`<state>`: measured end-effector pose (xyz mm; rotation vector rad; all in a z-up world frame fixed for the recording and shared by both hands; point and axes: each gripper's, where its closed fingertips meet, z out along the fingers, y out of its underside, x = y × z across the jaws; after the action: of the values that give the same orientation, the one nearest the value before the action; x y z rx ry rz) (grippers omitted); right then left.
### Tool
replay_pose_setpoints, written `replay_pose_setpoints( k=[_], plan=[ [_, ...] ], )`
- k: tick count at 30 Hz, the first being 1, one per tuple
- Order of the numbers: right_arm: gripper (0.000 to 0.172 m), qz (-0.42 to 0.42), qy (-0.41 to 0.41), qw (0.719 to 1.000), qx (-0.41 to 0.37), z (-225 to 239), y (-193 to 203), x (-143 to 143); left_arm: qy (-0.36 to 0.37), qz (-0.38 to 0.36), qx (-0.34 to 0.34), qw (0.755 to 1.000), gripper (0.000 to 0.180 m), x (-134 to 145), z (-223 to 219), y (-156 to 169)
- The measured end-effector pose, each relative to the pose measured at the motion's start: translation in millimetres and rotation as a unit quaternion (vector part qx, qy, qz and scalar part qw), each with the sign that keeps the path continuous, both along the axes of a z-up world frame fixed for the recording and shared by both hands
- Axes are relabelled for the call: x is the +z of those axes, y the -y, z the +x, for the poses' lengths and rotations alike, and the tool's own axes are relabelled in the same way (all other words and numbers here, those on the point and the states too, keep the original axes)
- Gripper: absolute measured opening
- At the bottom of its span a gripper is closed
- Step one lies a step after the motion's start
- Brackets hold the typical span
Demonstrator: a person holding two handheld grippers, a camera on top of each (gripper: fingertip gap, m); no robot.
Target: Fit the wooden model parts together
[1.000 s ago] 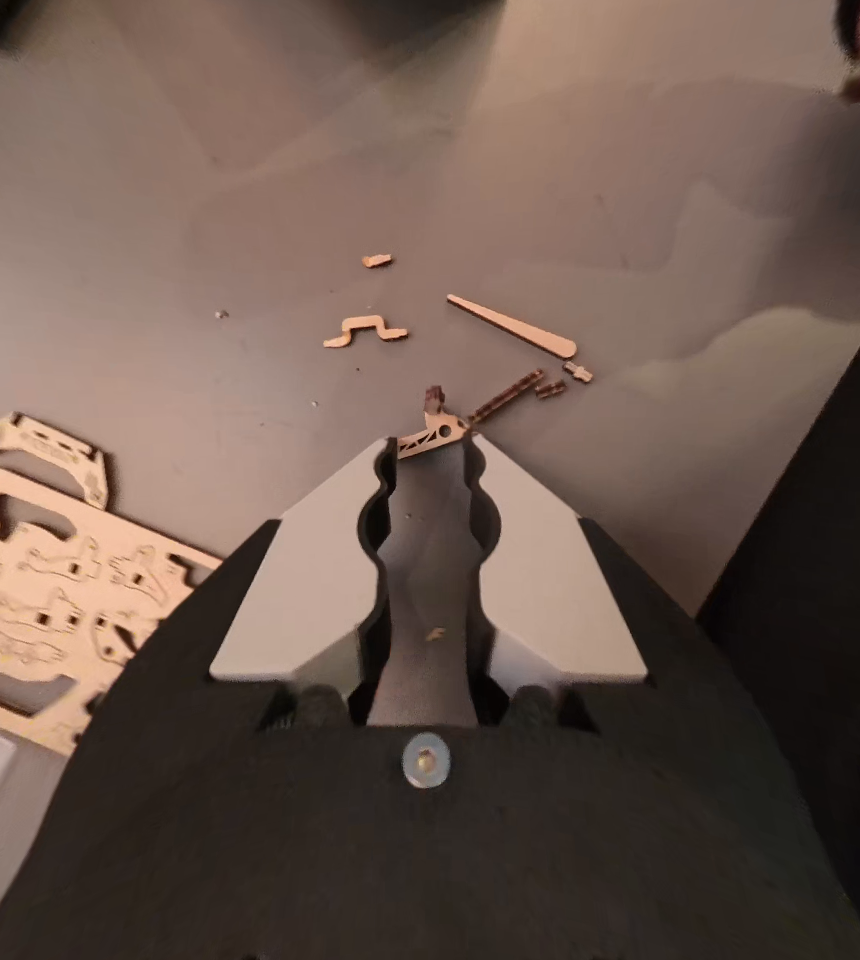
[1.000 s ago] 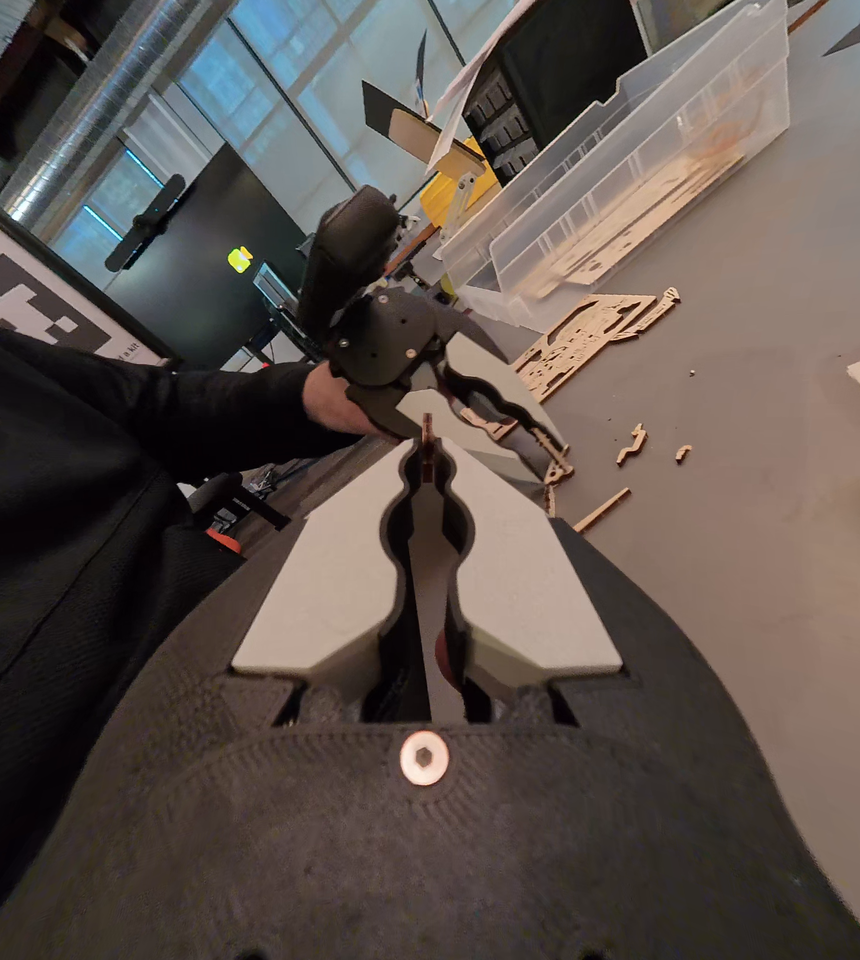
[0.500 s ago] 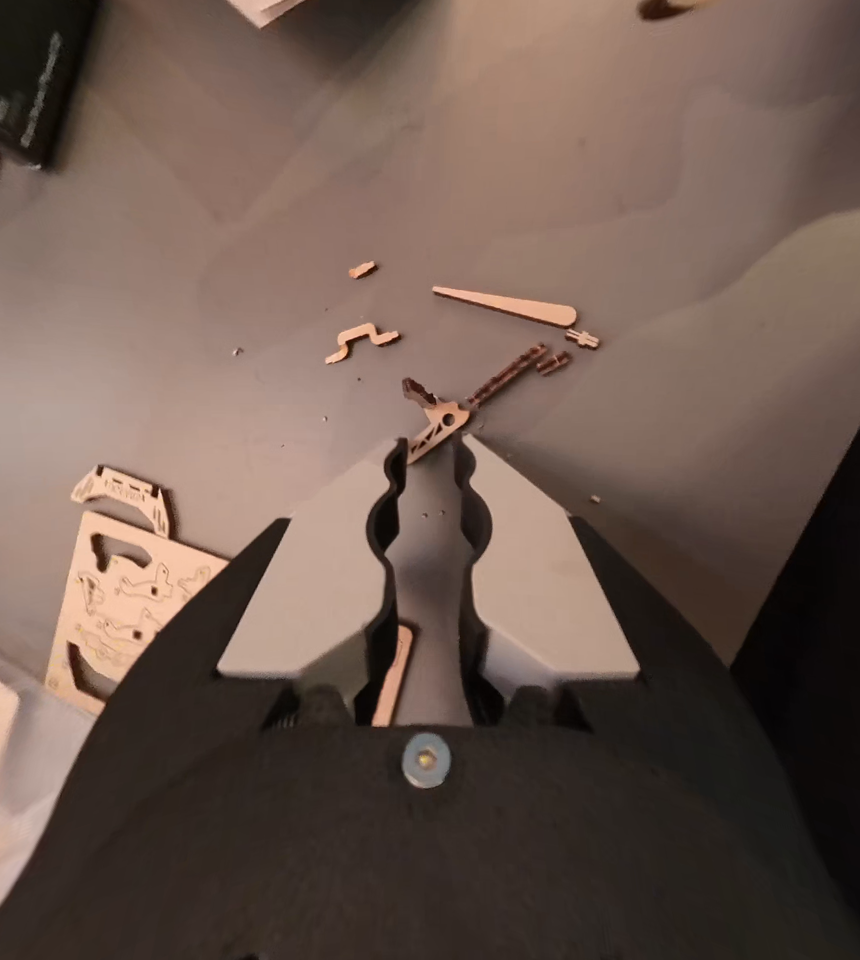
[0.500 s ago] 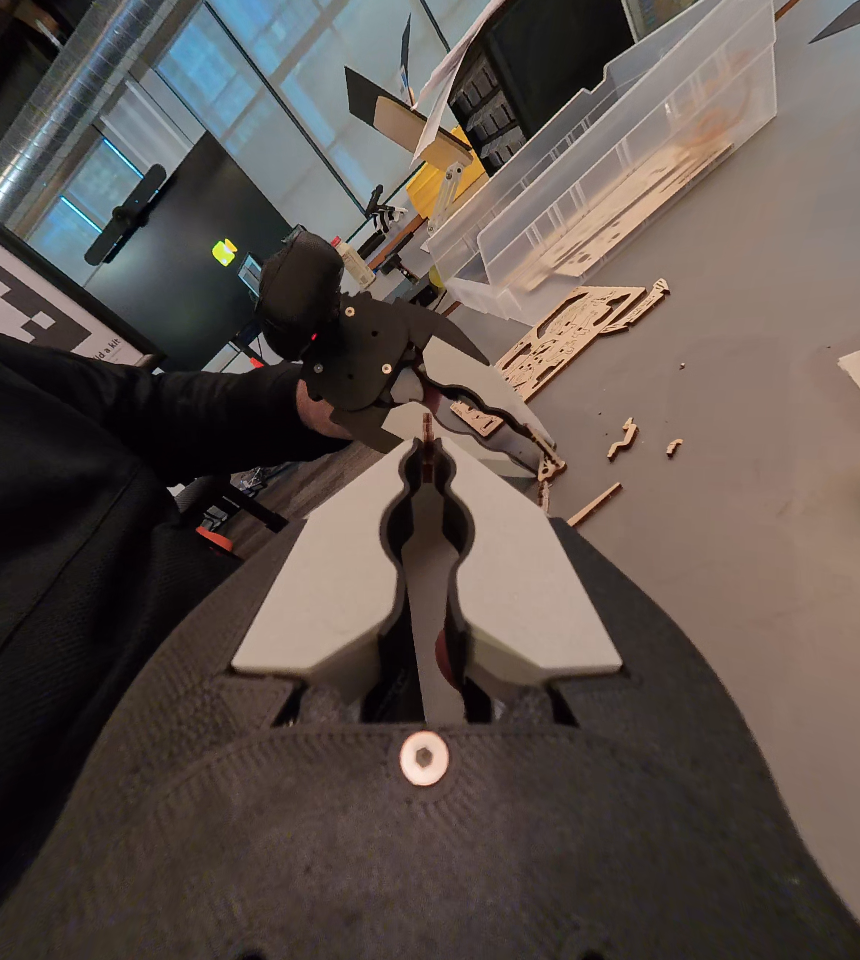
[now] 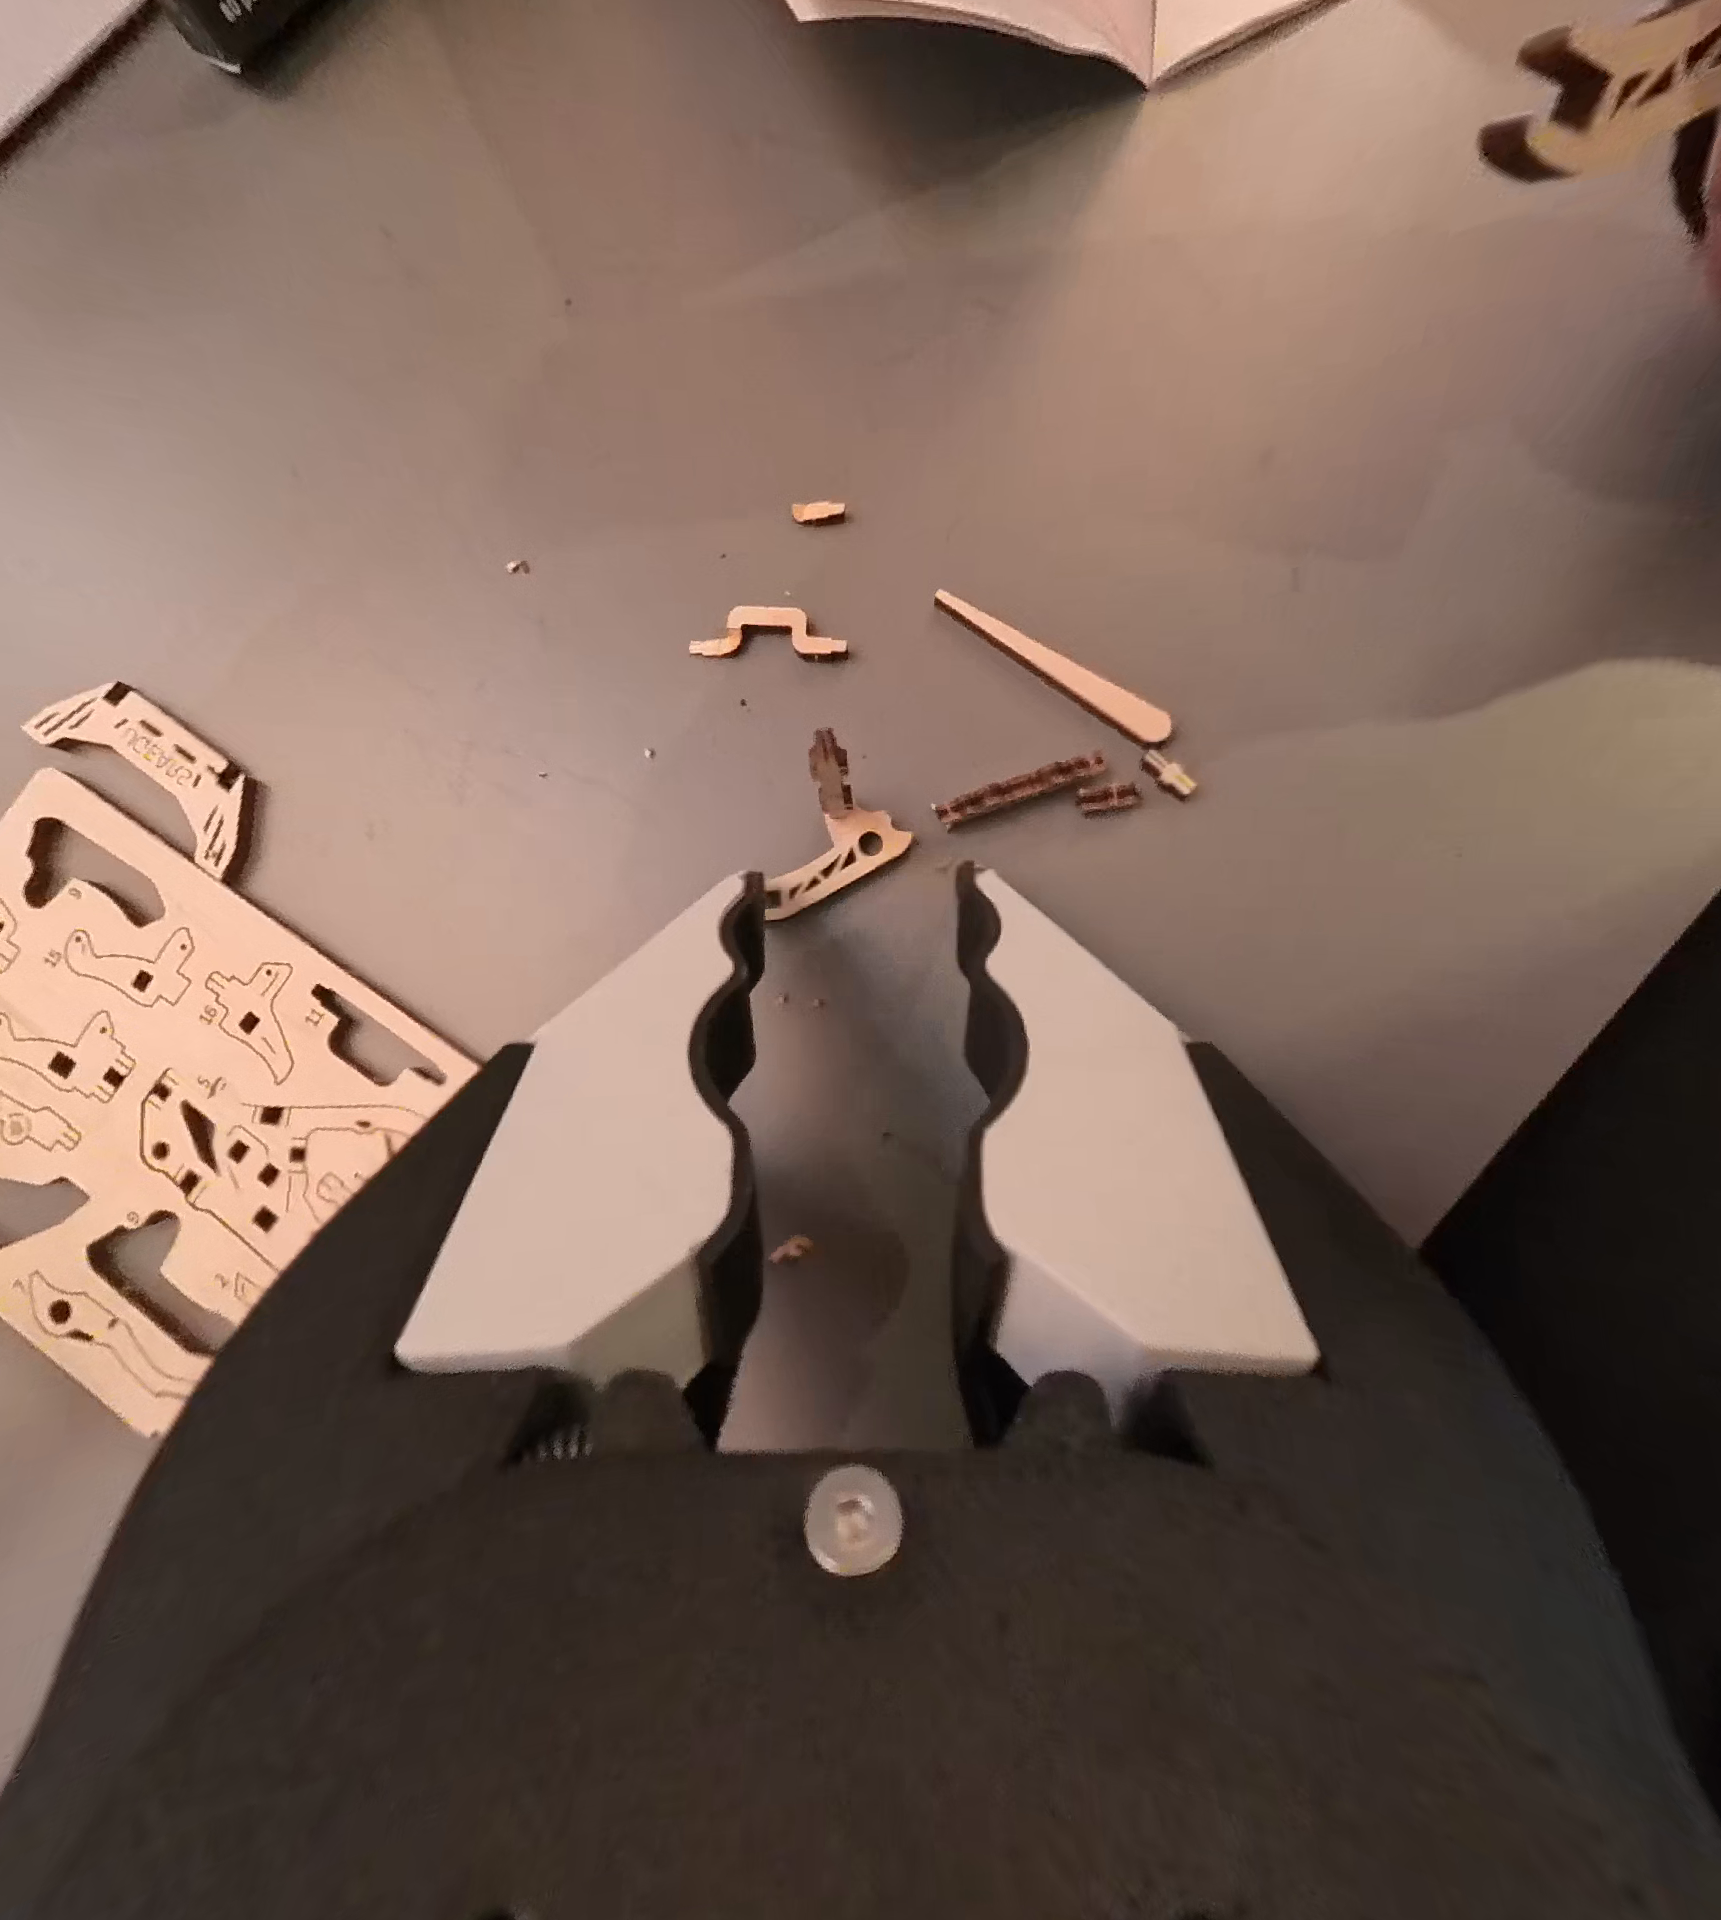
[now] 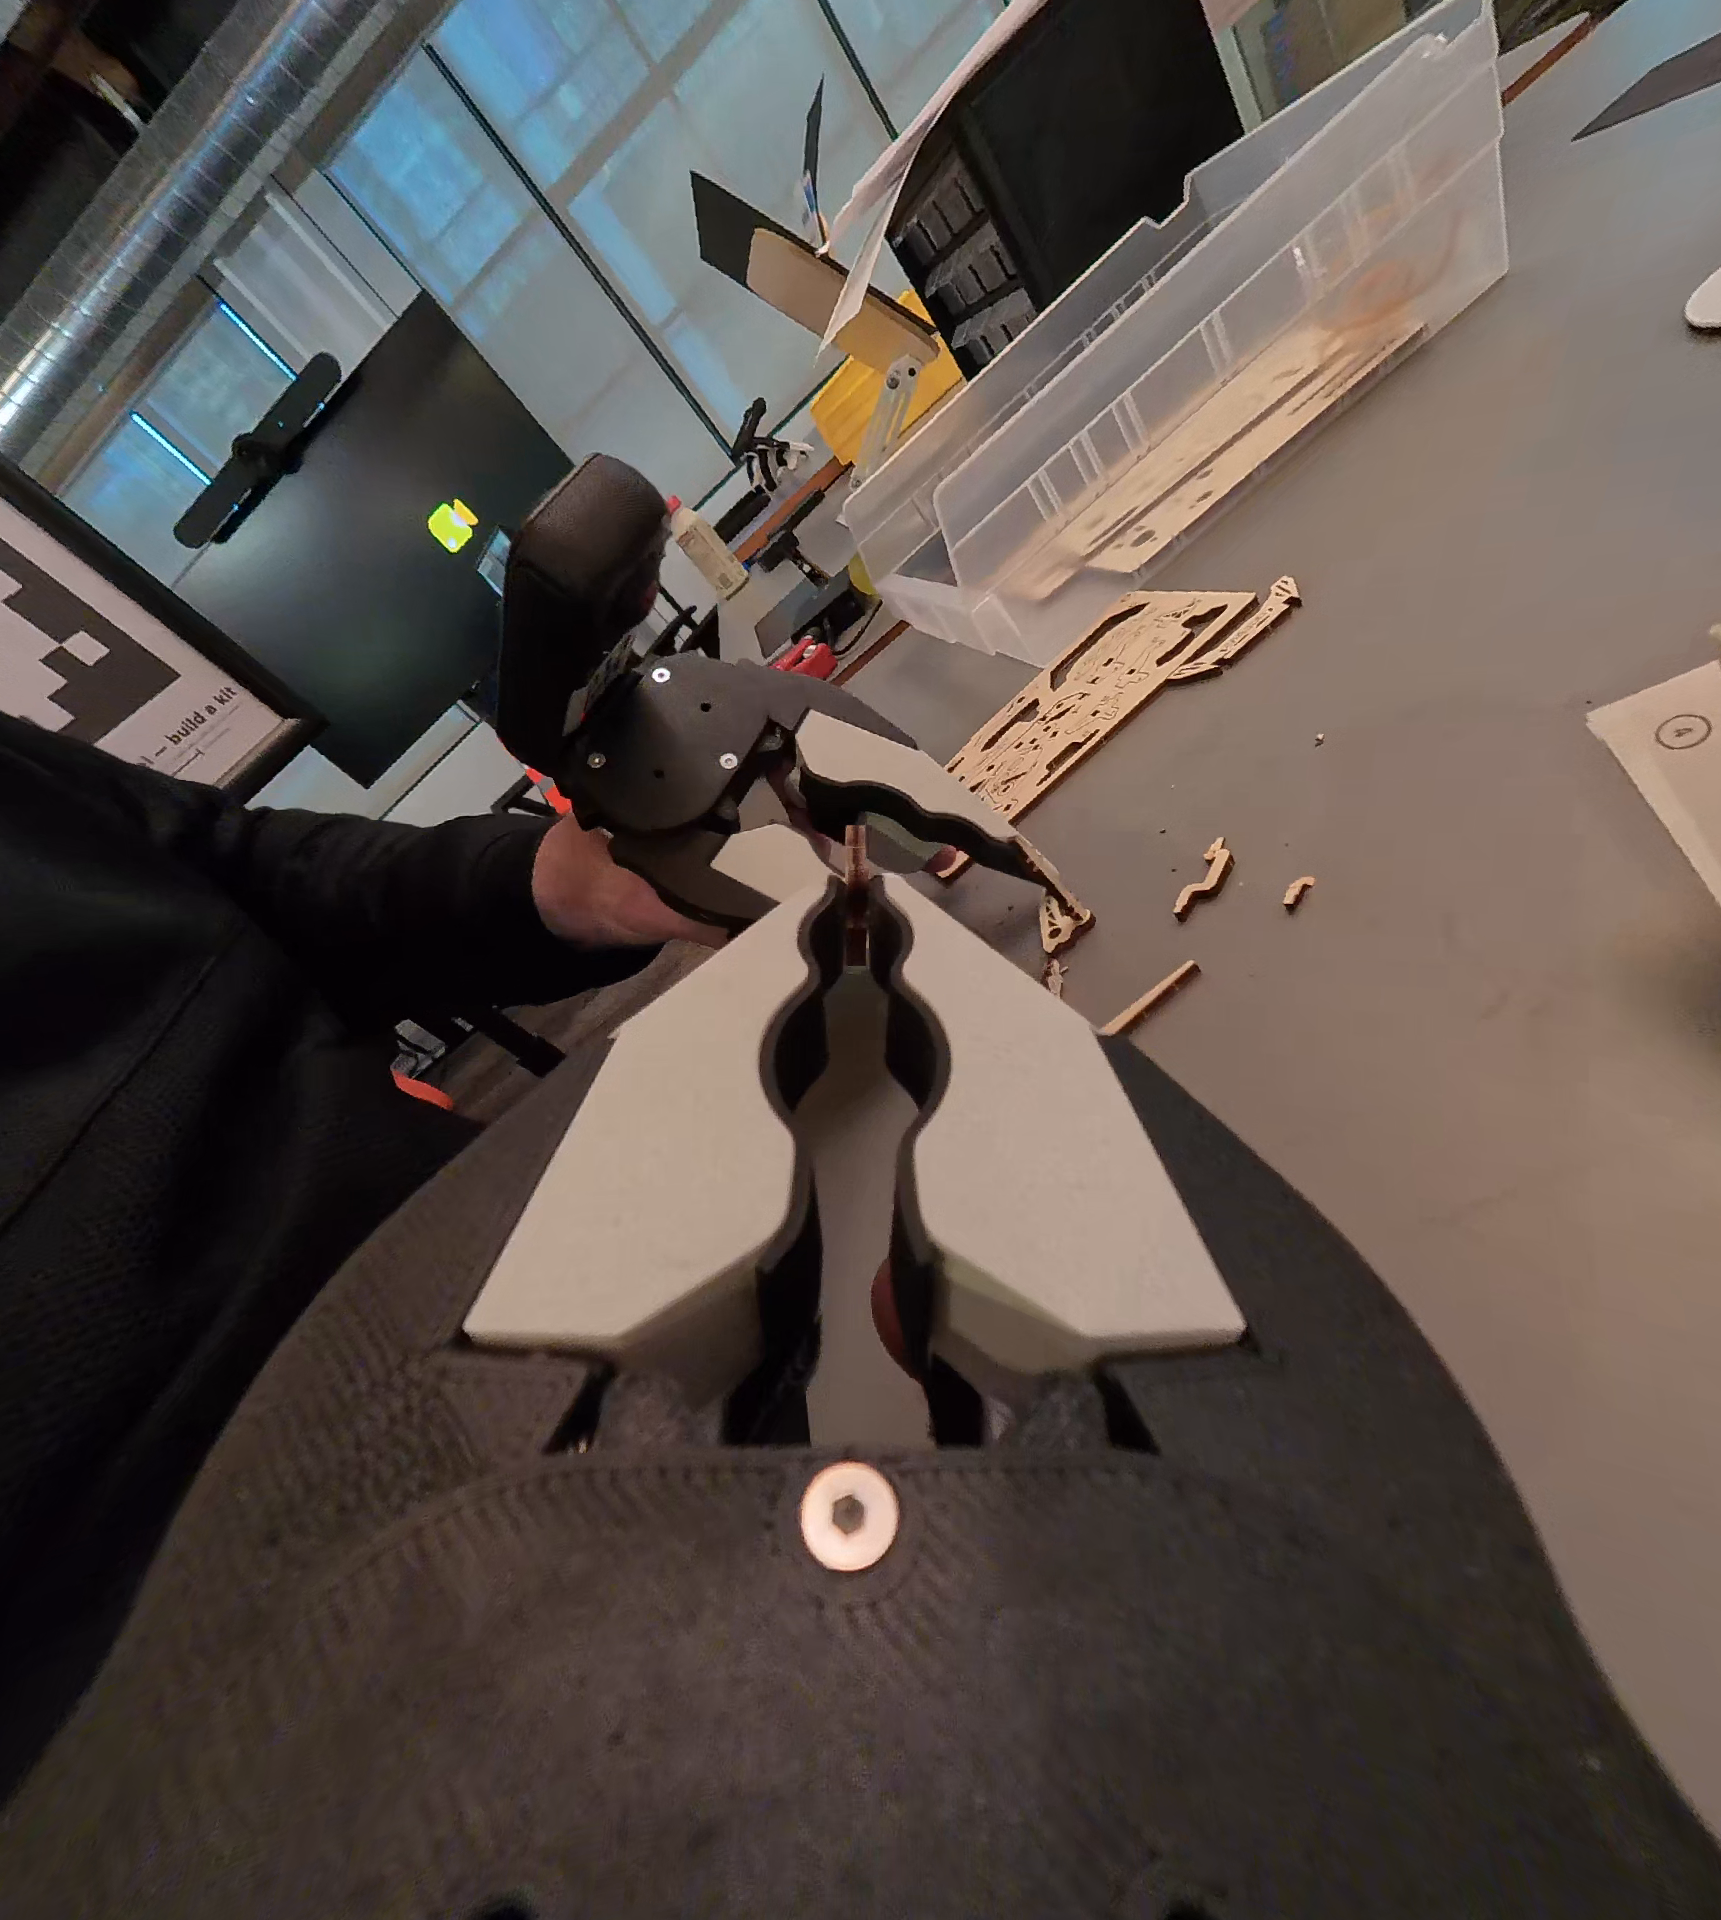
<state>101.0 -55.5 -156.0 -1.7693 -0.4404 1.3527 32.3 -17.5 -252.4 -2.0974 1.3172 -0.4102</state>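
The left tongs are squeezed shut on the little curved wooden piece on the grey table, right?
Not quite. The left tongs are open; the curved wooden piece on the grey table only touches one fingertip. The left wrist view shows it.

My left gripper (image 5: 856, 883) points down at the tabletop with its jaws spread wide, nothing pressed between the pads. My left hand (image 6: 607, 883) grips its handle, black sleeve behind it. My right gripper (image 6: 856, 904) is raised and tilted, fingertips pinched tight on a thin wooden piece (image 6: 856, 847).
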Motion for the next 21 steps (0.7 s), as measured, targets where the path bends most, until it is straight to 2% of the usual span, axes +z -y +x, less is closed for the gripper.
replay_pose_setpoints(
  k=[1, 21],
  plan=[
    [0.001, 0.001, 0.0, 1.0, -0.001, 1.3, 0.1, -0.7, 0.003, 0.005, 0.004, 1.0, 0.037, 1.3, -1.7, -0.7],
    [0.001, 0.025, -0.01, 1.0, 0.001, 12.7, 3.9, -3.9, 0.017, 0.01, 0.026, 0.999, 0.041, 5.6, -6.3, -3.7]
  ],
)
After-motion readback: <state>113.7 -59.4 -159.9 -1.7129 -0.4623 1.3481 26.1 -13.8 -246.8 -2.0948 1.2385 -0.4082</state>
